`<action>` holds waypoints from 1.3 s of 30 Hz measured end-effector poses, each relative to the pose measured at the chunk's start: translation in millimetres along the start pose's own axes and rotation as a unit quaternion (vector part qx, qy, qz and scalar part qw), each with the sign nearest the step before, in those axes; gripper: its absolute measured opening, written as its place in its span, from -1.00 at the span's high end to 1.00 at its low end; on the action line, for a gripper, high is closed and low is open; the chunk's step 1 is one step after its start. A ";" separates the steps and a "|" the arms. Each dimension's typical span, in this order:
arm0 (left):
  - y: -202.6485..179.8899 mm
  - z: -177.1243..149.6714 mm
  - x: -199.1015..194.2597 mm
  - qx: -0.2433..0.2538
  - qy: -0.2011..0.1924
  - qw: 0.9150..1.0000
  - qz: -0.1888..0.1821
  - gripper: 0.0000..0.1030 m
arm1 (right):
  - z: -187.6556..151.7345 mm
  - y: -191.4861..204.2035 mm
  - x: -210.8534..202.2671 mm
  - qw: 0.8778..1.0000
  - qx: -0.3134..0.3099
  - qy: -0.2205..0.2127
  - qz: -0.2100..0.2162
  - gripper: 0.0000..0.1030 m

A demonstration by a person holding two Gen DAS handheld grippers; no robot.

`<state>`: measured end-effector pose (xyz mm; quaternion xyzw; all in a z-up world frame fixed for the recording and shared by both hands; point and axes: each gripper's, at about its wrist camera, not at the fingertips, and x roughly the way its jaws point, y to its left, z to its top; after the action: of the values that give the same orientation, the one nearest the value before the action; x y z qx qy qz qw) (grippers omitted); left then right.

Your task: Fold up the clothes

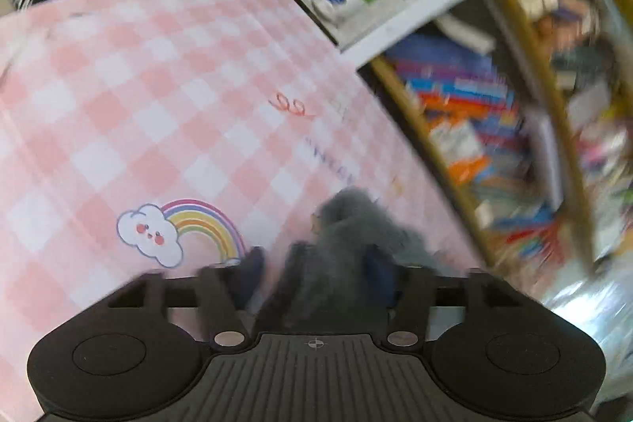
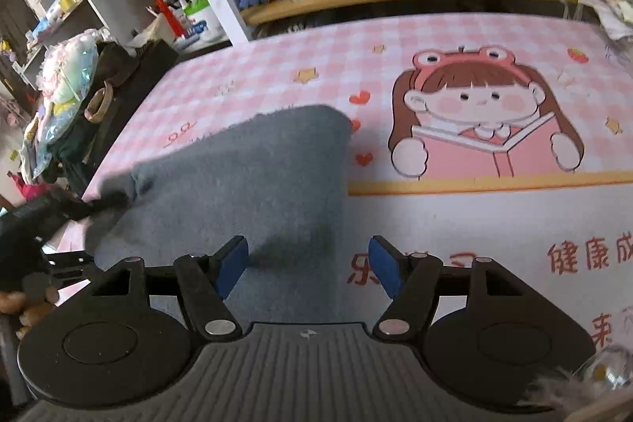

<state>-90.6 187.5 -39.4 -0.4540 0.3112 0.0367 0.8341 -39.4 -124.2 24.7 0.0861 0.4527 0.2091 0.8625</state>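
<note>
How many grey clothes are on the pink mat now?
1. One grey fuzzy garment lies on the left part of the pink mat; the left gripper pinches its corner. Others may be outside both views.

Grey fuzzy garment (image 2: 253, 180) spread flat on table, left corner bunched and lifted; type unclear, possibly sweater (image 1: 348, 244).

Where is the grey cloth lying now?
In the right wrist view the grey cloth lies on the pink mat, left of the cartoon girl; the left gripper pinches its left corner.
</note>
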 end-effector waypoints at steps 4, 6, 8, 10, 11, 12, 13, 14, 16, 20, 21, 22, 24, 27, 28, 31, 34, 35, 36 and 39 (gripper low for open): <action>-0.2 1.9 -12.3 -0.003 -0.013 1.000 -0.018 -0.39 | -0.3 -2.3 3.4 1.000 0.012 0.007 0.006 -0.27; 1.8 3.6 -10.6 -0.003 0.010 1.000 -0.022 -0.44 | -0.5 -3.8 4.4 1.000 0.019 0.007 0.011 -0.27; 1.8 0.5 -2.9 0.001 0.036 0.999 -0.015 -0.45 | 0.1 -6.4 6.7 0.999 0.033 0.010 0.019 -0.27; 0.7 -4.0 2.9 0.003 0.057 0.998 -0.008 -0.45 | 0.5 -9.6 9.6 0.998 0.048 0.014 0.026 -0.27; 0.6 -6.2 5.7 0.005 0.069 0.998 -0.006 -0.45 | 0.5 -12.0 11.9 0.998 0.058 0.017 0.030 -0.27; 0.4 -8.2 5.9 0.009 0.070 0.997 -0.008 -0.44 | 0.8 -14.0 14.1 0.997 0.067 0.020 0.033 -0.27; -1.8 -9.0 5.2 0.017 0.066 0.998 -0.007 -0.26 | 0.7 -16.0 16.7 0.996 0.077 0.023 0.034 -0.27; -7.4 -7.7 0.4 0.034 0.050 0.998 -0.008 0.27 | 0.6 -18.1 19.3 0.995 0.087 0.027 0.036 -0.27; -19.5 -4.7 -10.4 0.070 0.016 0.997 -0.009 0.68 | 0.0 -19.6 20.1 0.994 0.097 0.026 0.037 -0.27; -30.2 0.1 -16.9 0.104 -0.019 0.994 -0.004 0.68 | 0.3 -20.0 18.3 0.994 0.102 0.020 0.039 -0.29; -25.4 0.2 -6.4 0.097 0.003 0.995 0.022 0.67 | 0.3 -20.2 18.4 0.994 0.102 0.020 0.039 -0.29; -16.8 -0.3 3.8 0.079 0.029 0.996 0.037 0.53 | 0.4 -20.4 18.5 0.994 0.103 0.020 0.039 -0.29; -3.2 1.4 3.5 0.026 0.030 0.999 0.029 0.26 | 0.5 -20.8 18.8 0.994 0.105 0.019 0.038 -0.29; 5.8 6.1 -3.6 -0.016 0.017 1.000 -0.002 -0.47 | 1.0 -22.5 18.5 0.993 0.109 0.016 0.039 -0.29; 6.1 7.5 -5.6 -0.018 0.012 1.000 -0.019 -0.53 | 1.0 -23.3 19.1 0.993 0.111 0.017 0.040 -0.29; -3.7 4.2 7.1 0.021 0.046 0.999 -0.016 -0.57 | 1.5 -24.8 22.2 0.992 0.119 0.020 0.046 -0.29; -14.1 -1.9 24.2 0.067 0.078 0.995 0.011 -0.57 | 3.2 -24.6 28.1 0.990 0.123 0.024 0.060 -0.29; -16.4 -4.0 28.3 0.080 0.083 0.993 0.017 -0.56 | 3.8 -24.4 31.3 0.990 0.124 0.028 0.065 -0.30; -17.7 -4.7 31.9 0.089 0.085 0.992 0.019 -0.56 | 4.2 -24.4 35.4 0.989 0.126 0.036 0.071 -0.32; -17.8 -5.5 45.2 0.097 0.098 0.990 0.015 -0.52 | 3.8 -25.5 44.6 0.986 0.140 0.047 0.082 -0.36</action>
<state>-50.8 162.8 -53.6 -0.3677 0.3999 -0.0260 0.8392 -6.6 -127.3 -14.9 0.2328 0.5091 0.2172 0.7996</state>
